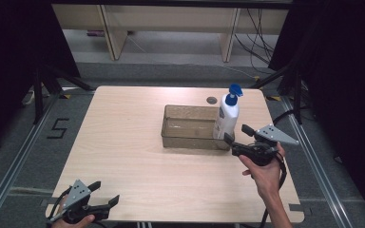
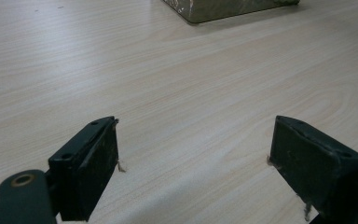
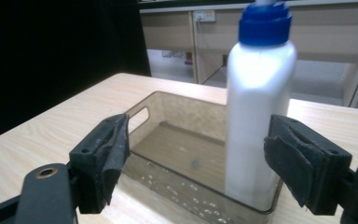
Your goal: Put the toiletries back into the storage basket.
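Standing upright in tray [image 1: 190,127], bottle [image 1: 226,117] seemingly vertical.

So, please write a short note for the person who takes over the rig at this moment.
Right gripper: open, held just in front of the bottle, touching nothing.
Left gripper: open, empty, low over the near left corner of the table.
Bottle: white with a blue pump top, standing upright inside the clear tray, at its right end.
Done: the bottle stands in the tray and no gripper holds it.
Left: probably nothing more than drawing the right gripper away; if the bottle must come out, it needs a new grip.
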A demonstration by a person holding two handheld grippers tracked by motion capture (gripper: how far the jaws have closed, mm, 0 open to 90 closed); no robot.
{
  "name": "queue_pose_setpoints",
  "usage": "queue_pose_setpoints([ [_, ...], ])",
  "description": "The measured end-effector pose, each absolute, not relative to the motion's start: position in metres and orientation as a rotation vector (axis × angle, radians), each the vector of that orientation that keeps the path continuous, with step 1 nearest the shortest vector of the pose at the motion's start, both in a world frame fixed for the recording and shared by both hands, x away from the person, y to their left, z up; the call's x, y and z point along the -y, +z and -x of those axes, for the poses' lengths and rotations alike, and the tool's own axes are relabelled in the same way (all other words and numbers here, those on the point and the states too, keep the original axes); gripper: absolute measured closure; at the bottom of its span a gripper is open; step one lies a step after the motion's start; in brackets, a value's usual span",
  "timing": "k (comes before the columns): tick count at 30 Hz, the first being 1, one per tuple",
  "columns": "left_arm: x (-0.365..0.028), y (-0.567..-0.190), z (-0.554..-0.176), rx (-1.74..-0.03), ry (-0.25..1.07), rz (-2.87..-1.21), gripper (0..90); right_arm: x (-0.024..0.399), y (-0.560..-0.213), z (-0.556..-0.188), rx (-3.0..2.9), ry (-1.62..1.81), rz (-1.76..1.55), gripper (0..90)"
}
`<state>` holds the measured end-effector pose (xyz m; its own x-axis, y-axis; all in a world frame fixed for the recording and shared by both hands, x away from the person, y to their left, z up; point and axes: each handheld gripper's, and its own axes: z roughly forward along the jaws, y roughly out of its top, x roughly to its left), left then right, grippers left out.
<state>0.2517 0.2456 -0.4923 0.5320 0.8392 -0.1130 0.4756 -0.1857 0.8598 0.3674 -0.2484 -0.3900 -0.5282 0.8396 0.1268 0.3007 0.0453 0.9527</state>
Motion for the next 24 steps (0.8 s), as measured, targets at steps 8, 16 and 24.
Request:
queue_pose_setpoints([
  [8,-0.246,-0.492,-0.252,-1.08,0.484,-1.844,14.9,0.241,-0.399,-0.363,-1.908,1.487,-1.143,22.8],
  [16,-0.246,-0.492,-0.252,-1.08,0.481,-1.844,14.8,0.237,-0.409,-0.359,-1.94,1.486,-1.119,22.9],
  [24,-0.246,-0.492,-0.252,-1.079,0.48,-1.845,14.8,0.234,-0.414,-0.352,-1.965,1.502,-1.142,22.6],
])
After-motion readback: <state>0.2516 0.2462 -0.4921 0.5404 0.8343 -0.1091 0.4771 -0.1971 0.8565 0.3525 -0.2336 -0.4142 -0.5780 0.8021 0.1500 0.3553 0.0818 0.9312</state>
